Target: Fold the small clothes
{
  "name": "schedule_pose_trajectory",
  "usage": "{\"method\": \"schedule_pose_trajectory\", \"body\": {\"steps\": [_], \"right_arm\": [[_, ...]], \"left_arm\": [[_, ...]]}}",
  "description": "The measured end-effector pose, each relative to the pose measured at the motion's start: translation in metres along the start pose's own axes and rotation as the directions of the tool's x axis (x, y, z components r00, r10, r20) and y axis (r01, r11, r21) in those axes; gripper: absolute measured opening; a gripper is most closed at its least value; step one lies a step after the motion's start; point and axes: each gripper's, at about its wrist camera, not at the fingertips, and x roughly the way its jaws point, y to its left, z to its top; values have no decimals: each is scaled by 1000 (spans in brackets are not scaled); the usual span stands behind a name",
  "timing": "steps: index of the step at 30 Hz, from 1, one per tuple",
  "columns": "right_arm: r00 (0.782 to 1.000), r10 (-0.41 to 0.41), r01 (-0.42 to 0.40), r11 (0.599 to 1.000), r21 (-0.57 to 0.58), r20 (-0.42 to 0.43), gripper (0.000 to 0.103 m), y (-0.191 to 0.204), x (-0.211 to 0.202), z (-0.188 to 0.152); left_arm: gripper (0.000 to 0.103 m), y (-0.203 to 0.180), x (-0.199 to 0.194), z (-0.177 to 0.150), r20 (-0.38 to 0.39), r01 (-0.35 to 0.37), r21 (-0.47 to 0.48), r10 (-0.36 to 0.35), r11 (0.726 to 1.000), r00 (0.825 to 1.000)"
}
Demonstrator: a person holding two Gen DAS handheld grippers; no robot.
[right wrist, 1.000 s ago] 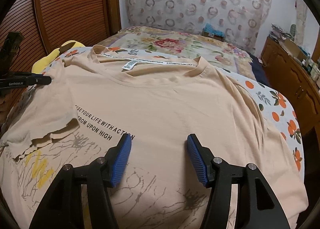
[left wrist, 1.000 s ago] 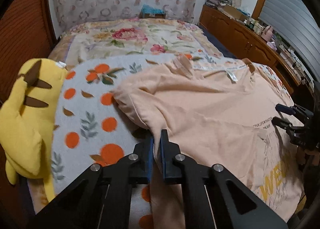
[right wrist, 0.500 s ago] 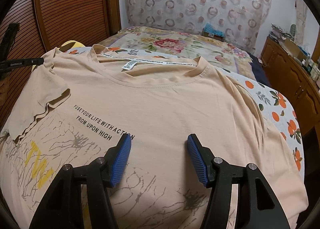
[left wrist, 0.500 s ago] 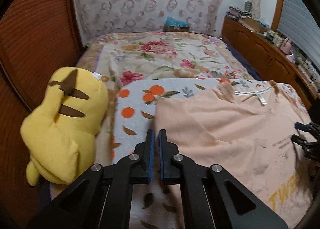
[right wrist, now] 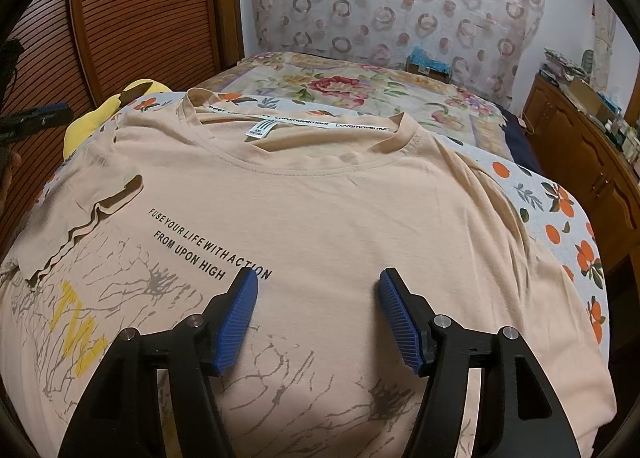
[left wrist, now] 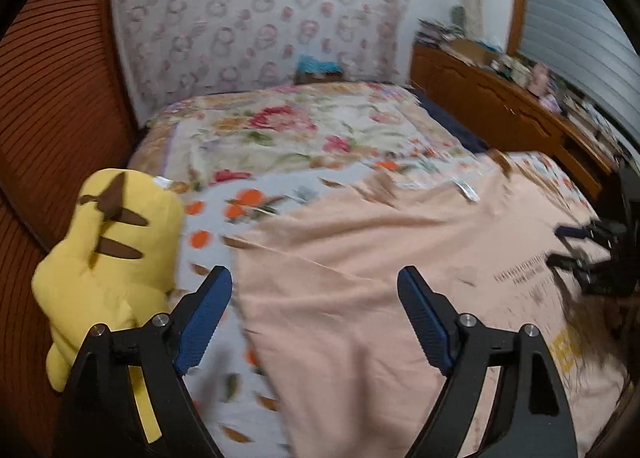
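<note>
Left wrist view is showing the left gripper (left wrist: 316, 290), jaws just opening, empty, hovering over the T-shirt's (left wrist: 360, 298) folded left side, while the right gripper (right wrist: 318, 292) is hovering open over its chest.

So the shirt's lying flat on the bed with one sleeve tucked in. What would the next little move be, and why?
Probably the right gripper should go for the far sleeve. The T-shirt already has one sleeve folded in, and the left gripper has just been opening, with nothing pinched; the right one hovers open over the chest.
</note>
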Motion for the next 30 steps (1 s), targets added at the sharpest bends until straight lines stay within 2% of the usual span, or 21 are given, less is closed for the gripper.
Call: {"method": "schedule_pose_trajectory", "body": {"steps": [5,9,15,20,25,30], "right_arm": [[1000,4,-4,1000,-3,-2,68,0,0,0],[1000,7,-7,1000,-4,-3,69,0,1,0],[1000,3,-3,1000,-6,-3,70,1,1,1],[1000,1,-2,1000,-7,-3,70,1,1,1],[1000,-9,9,1000,7,8,70,-2,-2,1],[997,-37,34,998,46,70,69,-19,-36,-3]], "left_arm": [[85,-32,20,-10,-76,53,47,-49,997,996],[85,-46,28,-15,-106,80,61,-73,995,992],[85,-63,39,-22,-141,84,94,-71,992,988],[86,-63,39,-25,-127,84,96,-71,992,989],[96,-68,40,-29,-113,72,114,-60,991,992],[96,-69,41,-29,-115,75,114,-62,991,991]]}}
